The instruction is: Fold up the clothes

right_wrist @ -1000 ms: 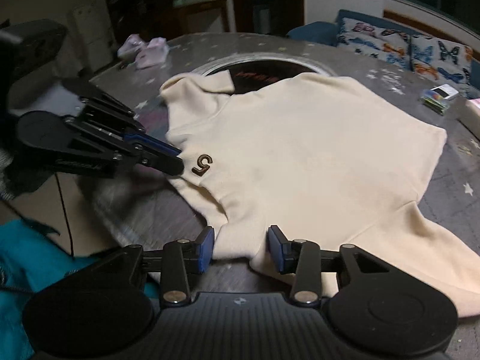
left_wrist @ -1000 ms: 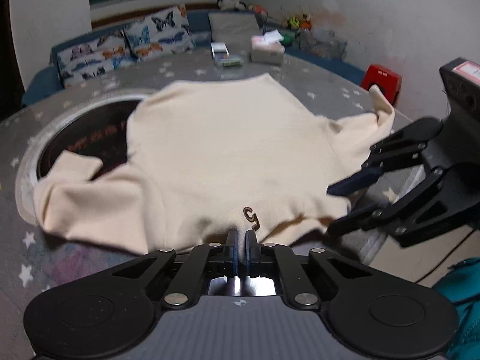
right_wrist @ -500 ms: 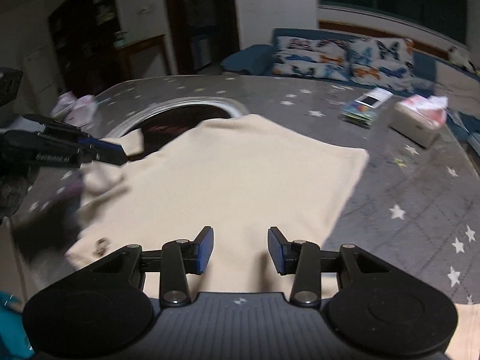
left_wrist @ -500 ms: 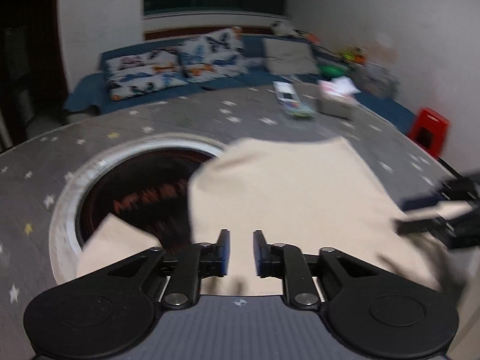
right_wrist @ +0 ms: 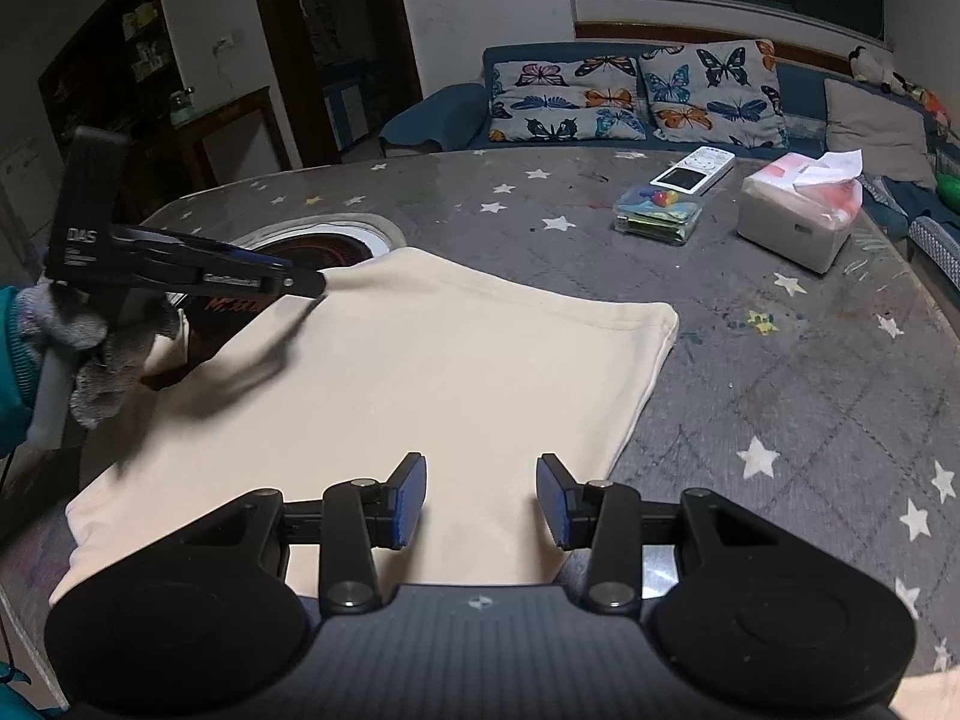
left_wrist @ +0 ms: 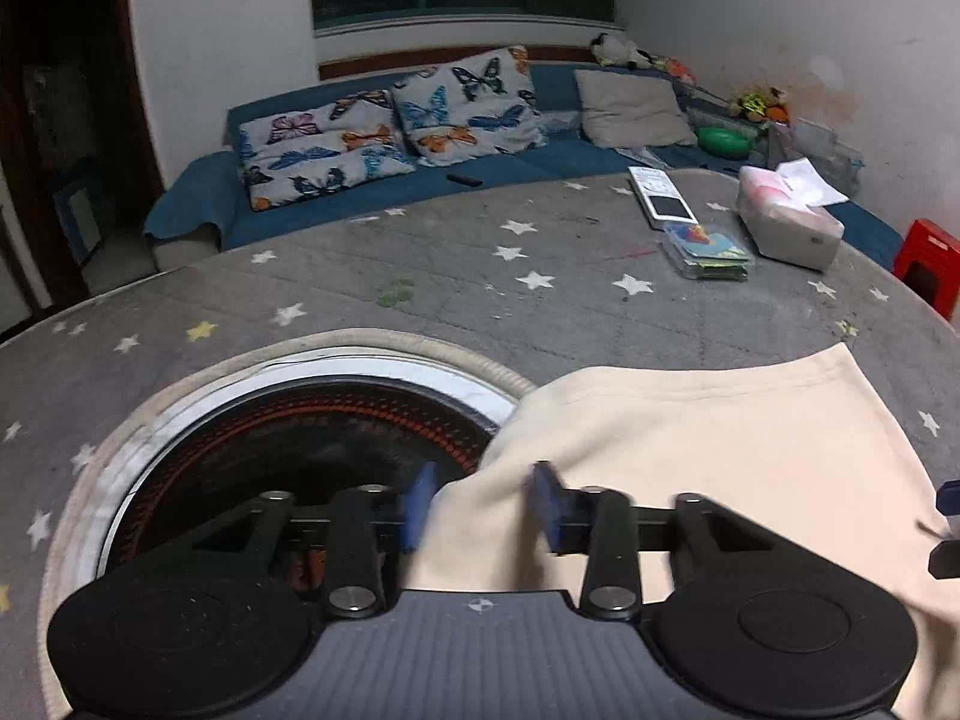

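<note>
A cream sweatshirt (right_wrist: 390, 390) lies folded on the grey star-patterned table (right_wrist: 780, 372), its stitched hem turned toward the far side. My right gripper (right_wrist: 480, 498) hangs open over the near part of the cloth, holding nothing. A gloved hand (right_wrist: 102, 354) carries my left gripper (right_wrist: 306, 287) just above the cloth's far-left corner, and its shadow falls on the fabric. In the left wrist view the left gripper (left_wrist: 483, 504) is open over the sweatshirt's (left_wrist: 720, 468) left edge, with cloth showing behind the gap.
A round recessed hotplate (left_wrist: 300, 450) sits in the table beside the garment's left edge. At the far right are a tissue box (right_wrist: 798, 216), a white remote (right_wrist: 696, 171) and a clear plastic box (right_wrist: 657, 213). A blue sofa (left_wrist: 420, 180) with butterfly cushions stands beyond the table.
The left gripper, earlier shut on the neck edge by the "5" badge, has let go and opened. The sweatshirt is now folded over, and both grippers have moved farther over the table.
</note>
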Motion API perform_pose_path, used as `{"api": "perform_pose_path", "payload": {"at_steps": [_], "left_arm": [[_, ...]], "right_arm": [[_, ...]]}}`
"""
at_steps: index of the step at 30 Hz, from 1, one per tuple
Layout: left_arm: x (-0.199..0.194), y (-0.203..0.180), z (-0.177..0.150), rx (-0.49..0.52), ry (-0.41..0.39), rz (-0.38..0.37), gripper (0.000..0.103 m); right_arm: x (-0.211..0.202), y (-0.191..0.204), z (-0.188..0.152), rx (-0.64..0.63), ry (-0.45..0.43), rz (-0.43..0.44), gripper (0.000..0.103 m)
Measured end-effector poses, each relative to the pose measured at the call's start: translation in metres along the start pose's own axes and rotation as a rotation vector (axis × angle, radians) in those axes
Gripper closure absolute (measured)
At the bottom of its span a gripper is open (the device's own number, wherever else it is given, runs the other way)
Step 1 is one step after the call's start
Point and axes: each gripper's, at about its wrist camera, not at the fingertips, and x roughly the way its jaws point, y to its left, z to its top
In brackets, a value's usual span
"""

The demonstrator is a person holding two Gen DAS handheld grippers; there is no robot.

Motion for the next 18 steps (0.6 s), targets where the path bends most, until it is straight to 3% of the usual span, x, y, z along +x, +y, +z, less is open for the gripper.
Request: {"api": "perform_pose_path", "payload": {"at_steps": [3,8,10,13,18], "left_arm": [[-0.004,-0.007,-0.004,0.023,-0.009,-0.048,0.093],[-0.021,-0.021,-0.013,0.073,-0.042,-0.138,0.093],[-0.032,-0.028,-0.019,0.114,-0.053,-0.22,0.089],[-0.04,-0.037,-0.024,0.154,-0.076,-0.204,0.084],[-0.032,-0.013,-0.006,0.016,-0.098,-0.082,0.073]], "right_arm": [[0.004,-0.004,0.001,0.008,0.002,-0.003,0.062],[0.008,-0.007,0.003,0.015,0.004,0.0,0.061],[0.011,-0.008,0.003,0.016,0.008,0.004,0.061],[0.014,-0.008,0.002,0.016,0.018,0.005,0.06],[0.015,-0.009,0.004,0.015,0.014,0.009,0.058]]}}
